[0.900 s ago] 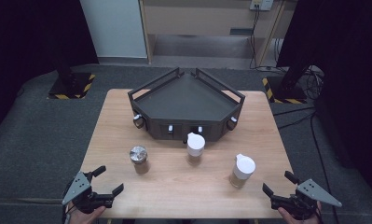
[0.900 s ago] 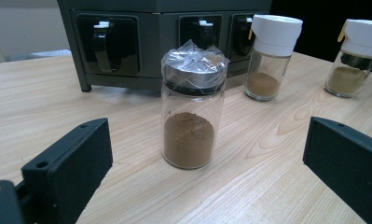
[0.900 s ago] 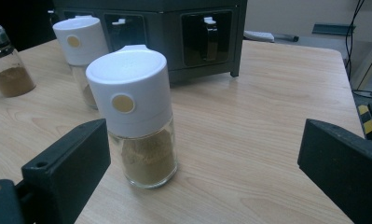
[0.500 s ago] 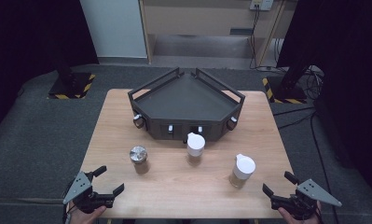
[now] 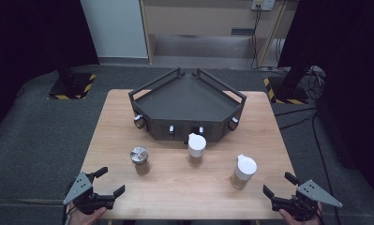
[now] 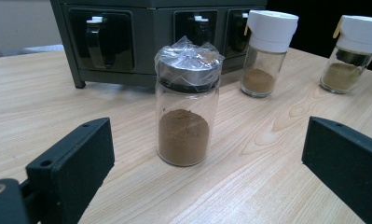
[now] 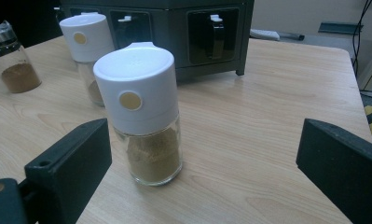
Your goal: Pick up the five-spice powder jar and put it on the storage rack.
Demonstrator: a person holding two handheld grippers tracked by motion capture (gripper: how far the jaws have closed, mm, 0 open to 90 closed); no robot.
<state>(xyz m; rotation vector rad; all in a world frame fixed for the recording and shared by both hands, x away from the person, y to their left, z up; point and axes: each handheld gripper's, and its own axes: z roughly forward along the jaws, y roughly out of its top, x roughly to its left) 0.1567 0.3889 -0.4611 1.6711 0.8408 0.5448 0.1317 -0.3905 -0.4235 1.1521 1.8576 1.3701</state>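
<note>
In the high view the person's hands are cut off by the bottom edge, just off the counter's [image 5: 184, 187] near corners. The dark rack [image 5: 187, 96] (its 3 front handles tiny here) is cropped at the top in both gripper views. In the left gripper view the right-hand white-capped jar [image 6: 354, 51] is clipped by the frame. In the right gripper view the foil-topped jar [image 7: 13, 58] is cut at the left edge. Cap markings are too small to read.
</note>
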